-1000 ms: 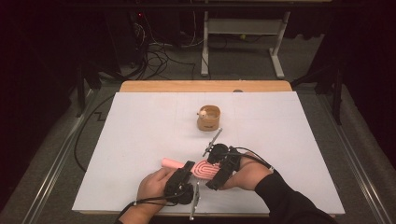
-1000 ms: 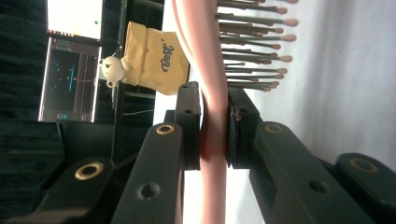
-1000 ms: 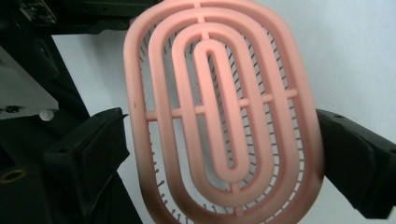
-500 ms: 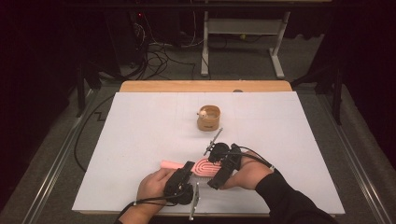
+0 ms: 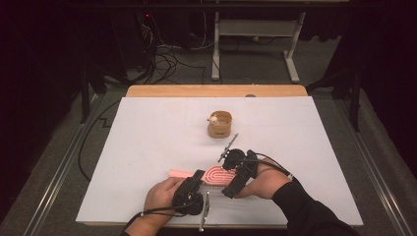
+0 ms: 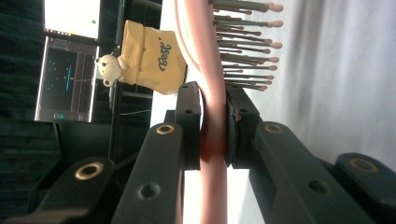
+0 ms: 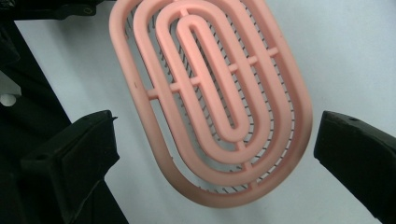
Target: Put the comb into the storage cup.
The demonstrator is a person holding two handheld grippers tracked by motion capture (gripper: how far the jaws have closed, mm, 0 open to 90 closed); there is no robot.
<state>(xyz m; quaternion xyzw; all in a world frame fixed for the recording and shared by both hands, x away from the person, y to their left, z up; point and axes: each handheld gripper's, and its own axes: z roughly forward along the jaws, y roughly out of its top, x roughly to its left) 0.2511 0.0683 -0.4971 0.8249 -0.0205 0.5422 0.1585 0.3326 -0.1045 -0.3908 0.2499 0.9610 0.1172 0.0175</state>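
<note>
My left fingers (image 6: 215, 126) pinch the pink hairbrush (image 5: 209, 175) low over the worktop (image 5: 147, 142); my right fingers (image 7: 215, 158), just spread, flank its head. Next, probably, closing on it.

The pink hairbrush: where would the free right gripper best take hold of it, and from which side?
Probably across the oval head of the pink hairbrush, coming from its smooth slotted back, since the bristles point the other way. The left gripper already clamps the narrow neck, so that part is taken. The right gripper stands open with a jaw on each side of the head, not touching it.
</note>
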